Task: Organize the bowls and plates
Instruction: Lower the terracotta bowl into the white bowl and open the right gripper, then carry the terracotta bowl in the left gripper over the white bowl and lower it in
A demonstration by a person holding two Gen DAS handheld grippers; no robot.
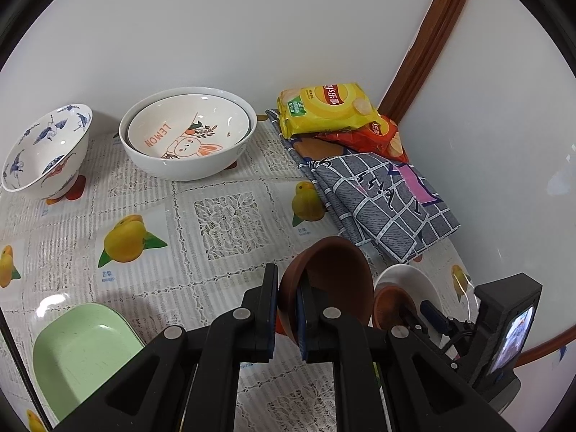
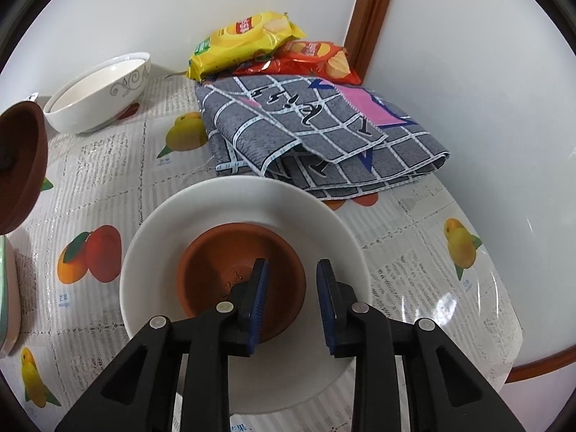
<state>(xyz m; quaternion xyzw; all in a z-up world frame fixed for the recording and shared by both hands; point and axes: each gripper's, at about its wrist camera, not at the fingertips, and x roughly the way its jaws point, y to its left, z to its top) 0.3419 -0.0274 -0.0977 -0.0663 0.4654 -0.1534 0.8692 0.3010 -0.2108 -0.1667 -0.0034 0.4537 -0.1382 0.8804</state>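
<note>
My left gripper (image 1: 288, 289) is shut on the rim of a dark brown bowl (image 1: 334, 280) and holds it tilted above the table; it also shows at the left edge of the right wrist view (image 2: 21, 165). My right gripper (image 2: 292, 279) is open, its jaws astride the near rim of a terracotta bowl (image 2: 230, 270) that sits in a white plate (image 2: 324, 230). A large white bowl (image 1: 151, 158) holding a lemon-print plate (image 1: 187, 126) and a blue-patterned bowl (image 1: 46, 147) stand at the back. A green dish (image 1: 79, 352) lies near left.
A folded grey checked cloth (image 2: 324, 133) lies right behind the white plate, with yellow (image 2: 244, 41) and red (image 2: 313, 57) chip bags behind it in the corner. White walls and a wooden frame (image 2: 370, 18) bound the table. The round table edge (image 2: 532, 363) curves close at right.
</note>
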